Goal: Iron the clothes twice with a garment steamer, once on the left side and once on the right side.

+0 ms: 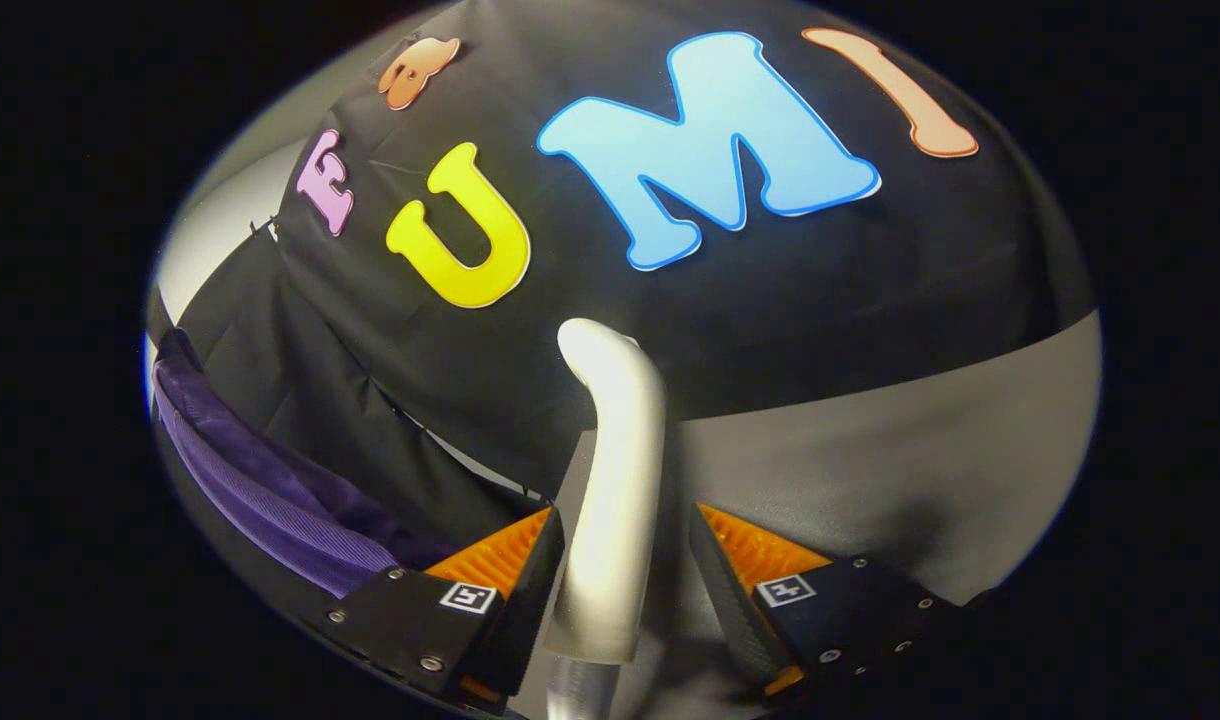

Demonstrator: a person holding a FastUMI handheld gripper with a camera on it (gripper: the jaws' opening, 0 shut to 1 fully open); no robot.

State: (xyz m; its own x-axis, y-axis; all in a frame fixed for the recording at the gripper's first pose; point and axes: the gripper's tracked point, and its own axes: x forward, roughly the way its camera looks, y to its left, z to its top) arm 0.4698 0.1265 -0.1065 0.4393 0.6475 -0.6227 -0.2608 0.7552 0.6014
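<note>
- While the claw (pixel 625 580) stands around the steamer handle (pixel 615 480), its left finger lies against the handle and its right finger stands apart from it, a gap showing between; the claw is therefore partly open and not clamped on anything.
- One steamer handle: a pale, curved tube rising between the fingers and bending over at its top, with a ribbed hose end showing below it, nearest the claw.
- One garment (pixel 270 490): purple ribbed cloth, hanging to the left of the left finger, near but apart from the handle.
- One grey worktop (pixel 920 460), beyond the right finger and stretching to the right.
- Progress, as a judgement: the steamer head is not on the garment, so no pass is under way; whether either side has been ironed cannot be told.
- Remaining, on that reading: closing on the handle, then the left pass and the right pass.
</note>
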